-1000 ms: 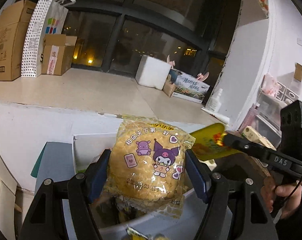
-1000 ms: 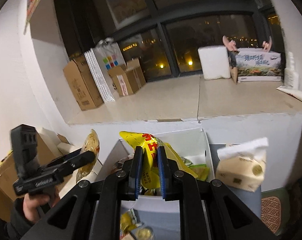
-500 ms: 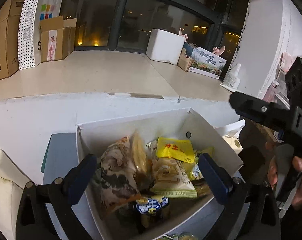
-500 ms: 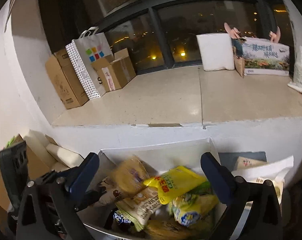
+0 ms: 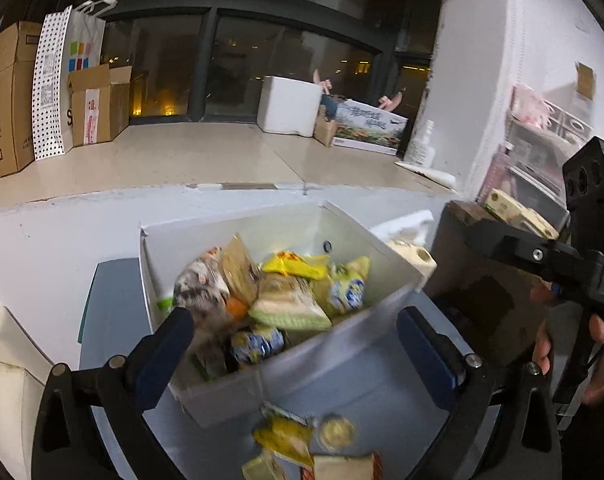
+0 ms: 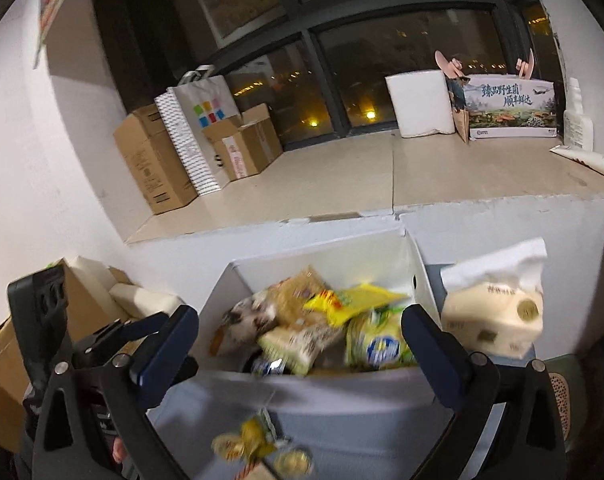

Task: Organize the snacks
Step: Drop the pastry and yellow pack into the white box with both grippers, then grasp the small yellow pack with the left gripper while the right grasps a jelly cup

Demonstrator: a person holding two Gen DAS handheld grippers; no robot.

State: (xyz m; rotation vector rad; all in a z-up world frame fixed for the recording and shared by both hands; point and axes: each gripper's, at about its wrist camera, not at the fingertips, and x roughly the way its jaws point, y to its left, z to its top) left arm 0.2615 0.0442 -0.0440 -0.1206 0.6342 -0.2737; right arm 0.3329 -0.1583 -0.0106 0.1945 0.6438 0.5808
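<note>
Both my claws gape wide and hold nothing: left claw (image 5: pixel 294 332), right claw (image 6: pixel 300 334). The white box (image 5: pixel 294 372) of snacks sits at twelve o'clock; loose snacks (image 5: pixel 286 440) on the bench at six, nearer my left.

Both my grippers spread wide, nothing between the pads.

My left gripper (image 5: pixel 298 340) and right gripper (image 6: pixel 300 336) both angle downward, side by side; jaws just opened. My right hand (image 5: pixel 569 344) wraps its handle.
</note>
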